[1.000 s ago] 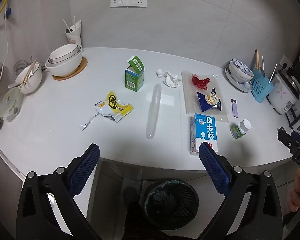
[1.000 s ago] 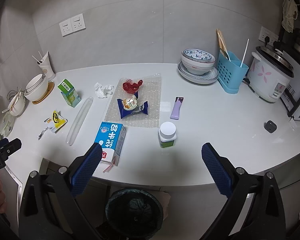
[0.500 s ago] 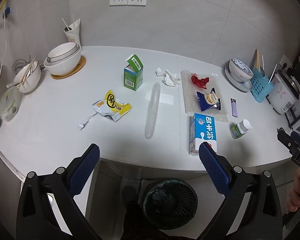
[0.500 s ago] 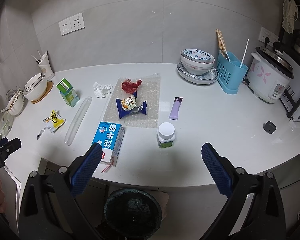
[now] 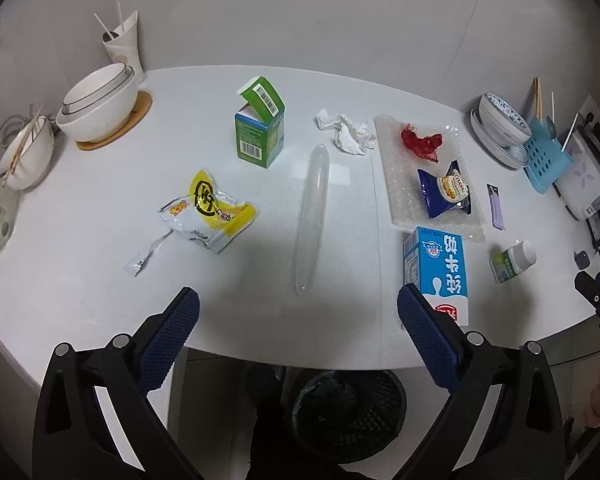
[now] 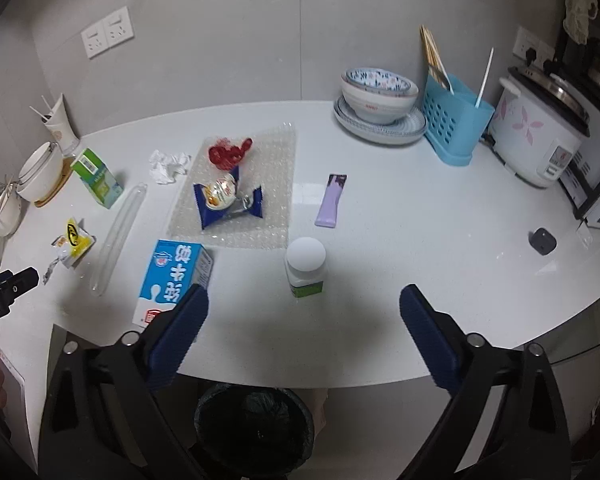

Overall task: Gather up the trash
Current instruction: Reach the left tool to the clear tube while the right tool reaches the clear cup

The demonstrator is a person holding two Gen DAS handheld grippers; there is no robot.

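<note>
While both claws hang over the near edge of the counter (image 5: 80, 280), neither has anything in it: the left claw (image 5: 298, 312) has its blue pads spread wide with only bare counter between them, and the right claw (image 6: 304, 312) is spread just as wide.

Nothing has gone into the bin (image 5: 348, 412) as far as I can see; its dark liner sits on the floor below the counter edge, between the two claws.

What the next move turns on, I'd say, is the clear tube (image 5: 312, 216). It lies almost dead ahead of the left claw, its near tip just beyond the gap between the pads, and its long axis runs away from the claw toward the wall, leaning slightly right at the far end. The open pads sit either side of that axis, so a straight reach forward and down would put them across its narrow width. From the right wrist the tube (image 6: 118, 236) lies far off to the left, so the left hand is clearly the nearer.

For the right claw the nearest thing is the bottle (image 6: 305, 266), upright, white cap up, just ahead of the gap and a touch left of centre. The milk carton (image 6: 176, 276) lies flat at the counter edge, partly hidden behind the right claw's left pad (image 6: 180, 332), its long axis pointing roughly away from the person. It sits between the hands, near the left claw's right pad (image 5: 428, 340) too.
</note>
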